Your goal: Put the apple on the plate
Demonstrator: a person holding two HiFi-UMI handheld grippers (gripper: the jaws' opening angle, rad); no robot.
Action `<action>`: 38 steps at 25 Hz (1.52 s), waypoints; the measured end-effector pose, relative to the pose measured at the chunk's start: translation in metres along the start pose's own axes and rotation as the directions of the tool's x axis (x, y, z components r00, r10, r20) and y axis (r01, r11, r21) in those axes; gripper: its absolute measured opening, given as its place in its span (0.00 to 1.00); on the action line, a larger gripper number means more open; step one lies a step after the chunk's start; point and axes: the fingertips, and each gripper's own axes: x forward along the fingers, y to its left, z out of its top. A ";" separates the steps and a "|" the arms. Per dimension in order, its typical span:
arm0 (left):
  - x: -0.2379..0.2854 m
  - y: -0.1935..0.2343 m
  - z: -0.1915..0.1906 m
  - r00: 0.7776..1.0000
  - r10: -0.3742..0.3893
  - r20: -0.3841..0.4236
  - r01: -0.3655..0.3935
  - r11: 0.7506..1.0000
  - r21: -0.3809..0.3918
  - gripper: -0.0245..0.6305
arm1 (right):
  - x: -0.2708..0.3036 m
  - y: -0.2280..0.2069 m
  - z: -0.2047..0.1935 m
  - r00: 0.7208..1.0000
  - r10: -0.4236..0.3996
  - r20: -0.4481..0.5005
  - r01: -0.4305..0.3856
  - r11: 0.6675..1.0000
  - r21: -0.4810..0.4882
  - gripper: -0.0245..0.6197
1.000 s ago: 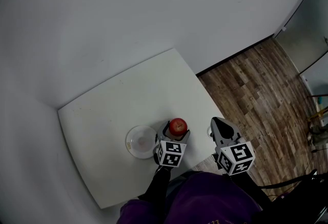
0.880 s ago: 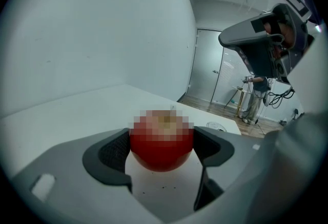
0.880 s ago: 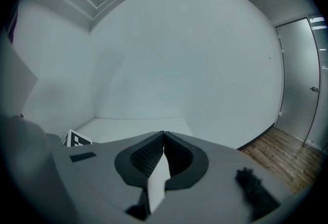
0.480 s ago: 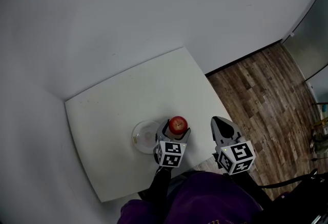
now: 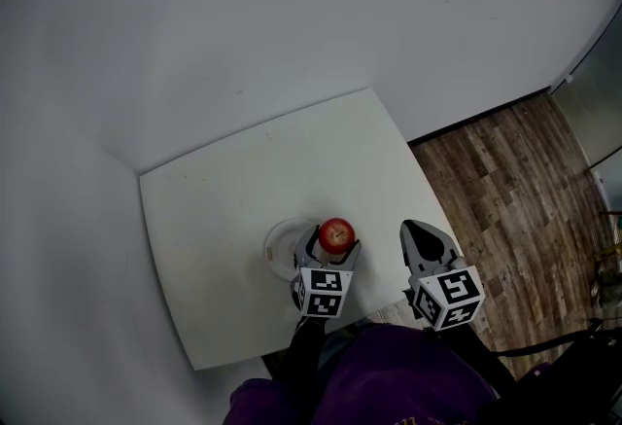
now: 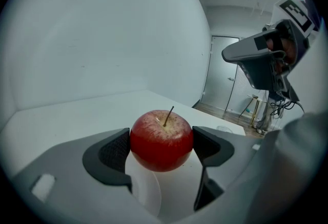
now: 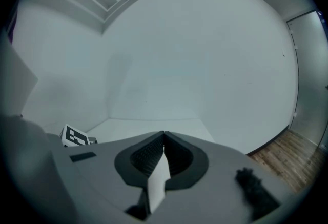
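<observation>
Apple and plate are what matter to us, so we begin at the left of the white table. The shallow white plate lies near the table's front edge. Our left gripper overlaps its right side in the head view. That gripper's jaws are closed onto the red apple, one dark pad pressing on each side, with the stem pointing up. In the left gripper view the apple fills the gap between the jaws, and the plate shows directly beneath it. We cannot tell whether the fruit touches the plate or hangs just above it. The marker cube on this gripper sits nearest to us, above our dark sleeve.

Further right, our right gripper hovers near the table's right front corner, apart from the apple and the plate. In the right gripper view its jaws are pressed together with nothing between them. Its marker cube sits over purple clothing. Beyond the table's right edge lies a wood-plank floor.
</observation>
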 end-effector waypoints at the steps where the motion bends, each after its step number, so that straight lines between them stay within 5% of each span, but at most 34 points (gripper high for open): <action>1: -0.003 0.002 -0.001 1.000 0.006 0.002 -0.006 1.000 -0.004 0.63 | 0.000 0.003 0.000 1.000 0.006 0.001 -0.006 1.000 0.000 0.05; 18: -0.047 0.041 -0.018 0.991 0.131 -0.008 -0.131 0.991 -0.032 0.63 | 0.009 0.045 -0.001 0.996 0.094 -0.003 -0.094 0.995 -0.019 0.05; 38: -0.058 0.064 -0.043 0.984 0.168 -0.052 -0.171 0.984 -0.055 0.63 | 0.017 0.065 0.000 0.994 0.108 -0.015 -0.109 0.994 -0.031 0.05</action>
